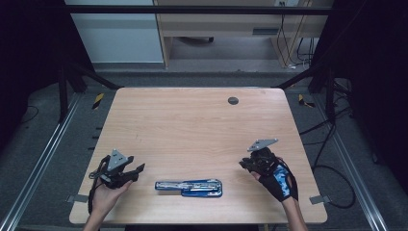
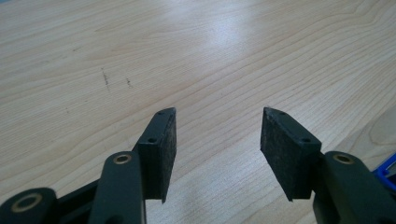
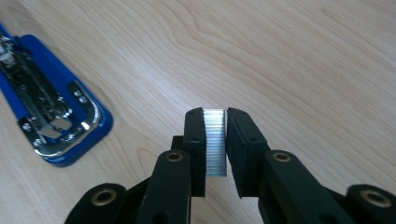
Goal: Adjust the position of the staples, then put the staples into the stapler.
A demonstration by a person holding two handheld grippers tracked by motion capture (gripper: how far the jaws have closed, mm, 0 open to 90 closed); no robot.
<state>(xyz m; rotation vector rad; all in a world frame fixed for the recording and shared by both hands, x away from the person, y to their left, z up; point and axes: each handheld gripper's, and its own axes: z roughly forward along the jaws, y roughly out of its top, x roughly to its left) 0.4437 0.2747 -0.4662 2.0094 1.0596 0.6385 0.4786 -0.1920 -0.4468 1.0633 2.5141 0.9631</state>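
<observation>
right claw (image 3: 215, 140) clamped on staple strip (image 3: 215, 142) above desk (image 1: 192, 125), left claw (image 2: 217, 140) apart and empty, opened stapler (image 1: 188, 187) lying between them.

Light wooden table (image 1: 192, 125) filling the frame's middle before me, dark round grommet (image 1: 233, 100) at its upper right, black cables (image 1: 332, 144) on grey floor (image 1: 48, 139) at right.
</observation>
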